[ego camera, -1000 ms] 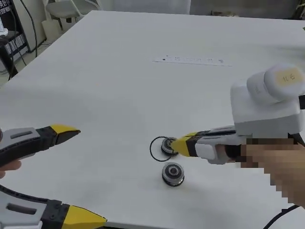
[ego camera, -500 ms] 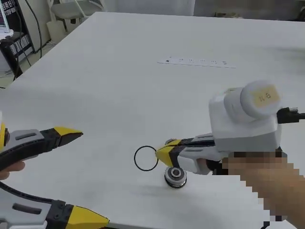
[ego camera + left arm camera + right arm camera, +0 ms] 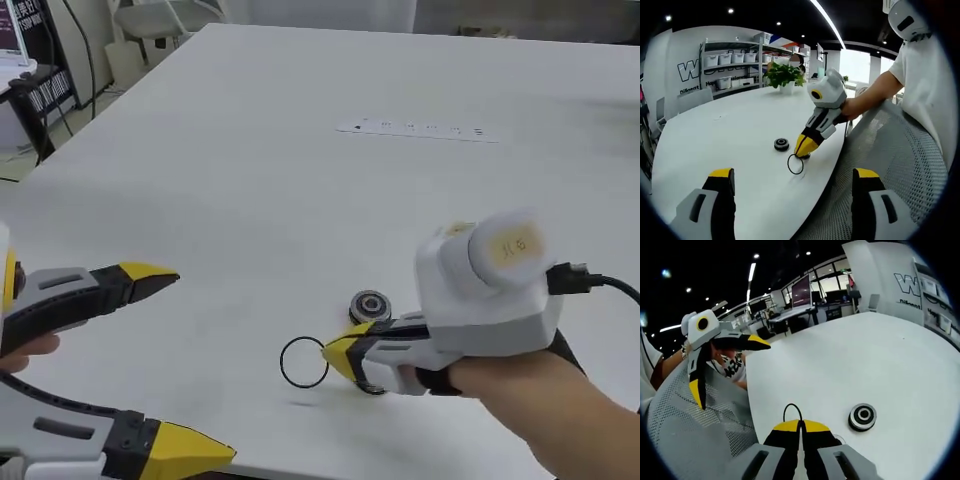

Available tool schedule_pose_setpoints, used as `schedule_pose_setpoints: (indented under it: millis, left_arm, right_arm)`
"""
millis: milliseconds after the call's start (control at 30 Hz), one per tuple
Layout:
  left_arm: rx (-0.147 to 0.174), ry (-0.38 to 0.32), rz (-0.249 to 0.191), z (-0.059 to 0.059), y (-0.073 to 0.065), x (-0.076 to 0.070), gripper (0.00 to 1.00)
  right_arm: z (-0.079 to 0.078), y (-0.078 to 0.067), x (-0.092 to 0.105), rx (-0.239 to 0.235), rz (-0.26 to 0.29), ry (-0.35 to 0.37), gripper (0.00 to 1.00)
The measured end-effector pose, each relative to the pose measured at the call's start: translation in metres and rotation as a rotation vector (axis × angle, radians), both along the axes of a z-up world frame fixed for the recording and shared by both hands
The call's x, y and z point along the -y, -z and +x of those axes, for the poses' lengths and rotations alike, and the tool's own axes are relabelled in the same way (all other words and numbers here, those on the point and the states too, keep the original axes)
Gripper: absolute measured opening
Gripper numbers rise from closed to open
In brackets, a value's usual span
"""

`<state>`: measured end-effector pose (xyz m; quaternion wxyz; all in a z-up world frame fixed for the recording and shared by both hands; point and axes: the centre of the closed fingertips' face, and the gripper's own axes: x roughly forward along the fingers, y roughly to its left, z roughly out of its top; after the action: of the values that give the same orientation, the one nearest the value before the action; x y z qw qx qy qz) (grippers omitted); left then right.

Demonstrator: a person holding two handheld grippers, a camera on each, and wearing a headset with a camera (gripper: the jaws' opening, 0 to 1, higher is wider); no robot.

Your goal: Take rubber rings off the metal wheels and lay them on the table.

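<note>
My right gripper is shut on a thin black rubber ring, which sticks out from its yellow tips low over the white table. A metal wheel with a dark rim lies flat just beyond the gripper. A second wheel is mostly hidden under the right gripper's jaws. My left gripper hangs open at the table's near left edge, apart from the ring, with nothing between its jaws.
A white strip with small marks lies far out on the table. The table's near edge runs close below the ring. Chairs stand past the far left corner. A potted plant sits at the table's far end.
The right gripper has drawn the ring off the wheel and carried it left, toward the near edge. The left gripper has stayed open and almost still.
</note>
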<state>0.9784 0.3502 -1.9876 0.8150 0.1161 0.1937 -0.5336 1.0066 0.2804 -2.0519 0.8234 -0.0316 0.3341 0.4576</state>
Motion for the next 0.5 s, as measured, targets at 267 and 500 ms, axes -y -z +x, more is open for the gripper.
schedule_pose_setpoints:
  millis: [267, 500]
  left_arm:
    - [-0.001, -0.001, 0.005, 0.000, 0.001, 0.000, 0.96]
    - [0.000, -0.002, 0.003, 0.000, 0.000, 0.000, 0.96]
  right_arm:
    - [-0.001, 0.009, -0.001, 0.026, -0.052, -0.026, 0.00]
    - [0.000, 0.013, 0.004, 0.033, -0.085, -0.032, 0.04]
